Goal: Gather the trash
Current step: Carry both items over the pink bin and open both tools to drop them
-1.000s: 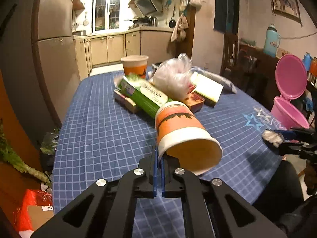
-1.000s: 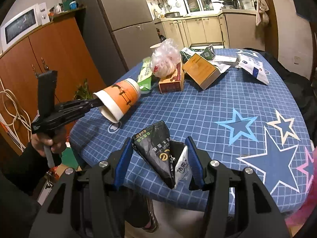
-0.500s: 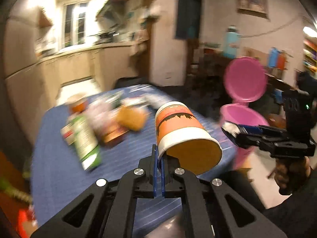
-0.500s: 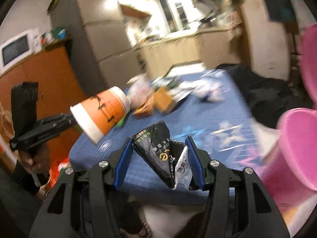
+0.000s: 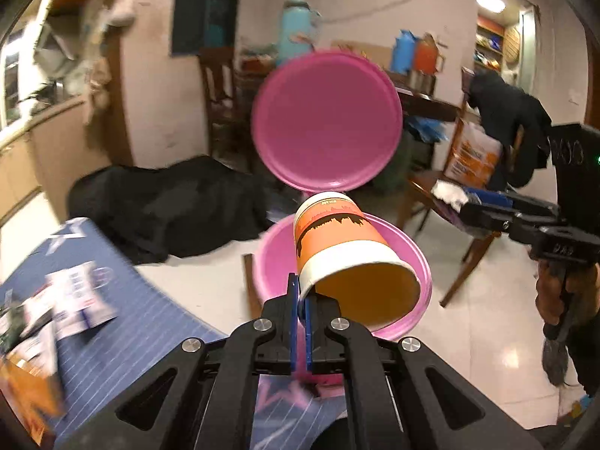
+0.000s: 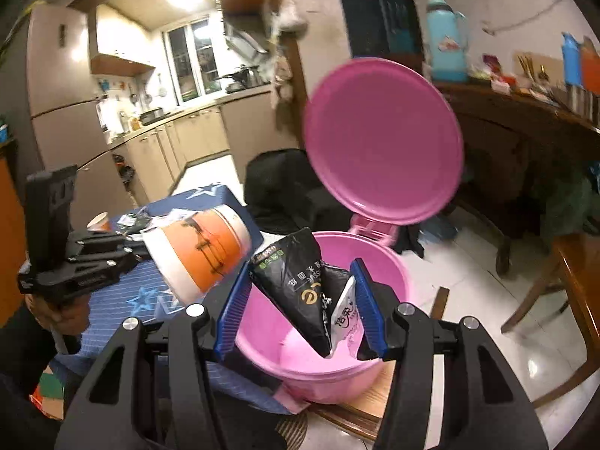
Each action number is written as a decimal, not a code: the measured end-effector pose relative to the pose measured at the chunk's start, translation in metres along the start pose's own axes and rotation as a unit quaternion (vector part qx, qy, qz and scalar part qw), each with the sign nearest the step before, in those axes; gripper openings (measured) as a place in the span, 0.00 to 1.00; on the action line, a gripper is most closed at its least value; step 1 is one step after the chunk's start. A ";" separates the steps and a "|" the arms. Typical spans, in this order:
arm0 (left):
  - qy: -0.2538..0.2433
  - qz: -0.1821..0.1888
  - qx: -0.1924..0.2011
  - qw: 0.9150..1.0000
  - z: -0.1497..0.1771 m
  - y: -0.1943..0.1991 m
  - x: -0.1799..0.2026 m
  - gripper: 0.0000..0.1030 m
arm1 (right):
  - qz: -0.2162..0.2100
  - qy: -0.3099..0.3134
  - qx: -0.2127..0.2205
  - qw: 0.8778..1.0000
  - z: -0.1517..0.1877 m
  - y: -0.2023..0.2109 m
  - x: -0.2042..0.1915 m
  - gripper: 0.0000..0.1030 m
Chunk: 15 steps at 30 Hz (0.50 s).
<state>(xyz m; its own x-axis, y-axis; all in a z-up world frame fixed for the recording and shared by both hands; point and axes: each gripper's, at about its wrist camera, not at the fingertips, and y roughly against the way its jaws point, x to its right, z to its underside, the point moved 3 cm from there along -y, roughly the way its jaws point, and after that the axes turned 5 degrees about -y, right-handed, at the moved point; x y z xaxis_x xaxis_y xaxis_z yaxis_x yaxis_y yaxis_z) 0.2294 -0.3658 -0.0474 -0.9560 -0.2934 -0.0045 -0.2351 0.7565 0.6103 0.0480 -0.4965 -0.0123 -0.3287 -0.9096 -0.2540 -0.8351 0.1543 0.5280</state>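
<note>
My left gripper [image 5: 299,296] is shut on the rim of an orange and white paper cup [image 5: 337,240] and holds it tilted over the open pink trash bin [image 5: 270,262]. The cup also shows in the right wrist view [image 6: 202,251]. My right gripper [image 6: 300,296] is shut on a crumpled black and white wrapper [image 6: 303,281] and holds it just above the bin's mouth [image 6: 262,330]. The bin's round lid [image 6: 382,142] stands open behind. The right gripper also shows in the left wrist view [image 5: 453,198], to the right of the bin.
The blue checked table [image 5: 112,322] with loose packets [image 5: 71,296] lies at the left. Another paper cup [image 6: 99,221] stands on it farther back. A wooden chair [image 5: 450,202] and a dark sideboard [image 6: 525,112] are to the right. A black bag [image 5: 168,202] lies on the floor.
Both grippers swung right, away from the table, to the pink bin. The cup and the wrapper now hang over its open mouth, still held.
</note>
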 end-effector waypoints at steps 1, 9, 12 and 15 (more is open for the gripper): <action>-0.003 0.001 -0.005 1.000 -0.003 -0.013 0.000 0.04 | 0.000 -0.001 -0.003 1.000 -0.002 -0.002 0.007 0.51; -0.007 0.009 -0.016 1.000 -0.024 -0.048 -0.005 0.04 | 0.002 0.006 -0.024 1.000 -0.012 -0.024 0.013 0.51; -0.017 -0.002 -0.021 1.000 -0.029 -0.054 -0.004 0.04 | 0.002 0.007 -0.035 0.999 -0.016 -0.032 0.013 0.51; -0.017 -0.009 -0.019 1.000 -0.032 -0.051 -0.009 0.04 | 0.000 0.006 -0.038 0.999 -0.020 -0.038 0.015 0.54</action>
<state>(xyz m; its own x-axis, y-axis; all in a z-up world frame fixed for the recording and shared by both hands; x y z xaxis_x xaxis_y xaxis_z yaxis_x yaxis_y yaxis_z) 0.2554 -0.4204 -0.0532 -0.9571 -0.2866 -0.0432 -0.2469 0.7282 0.6393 0.0832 -0.5234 -0.0202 -0.3233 -0.9142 -0.2445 -0.7991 0.1253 0.5880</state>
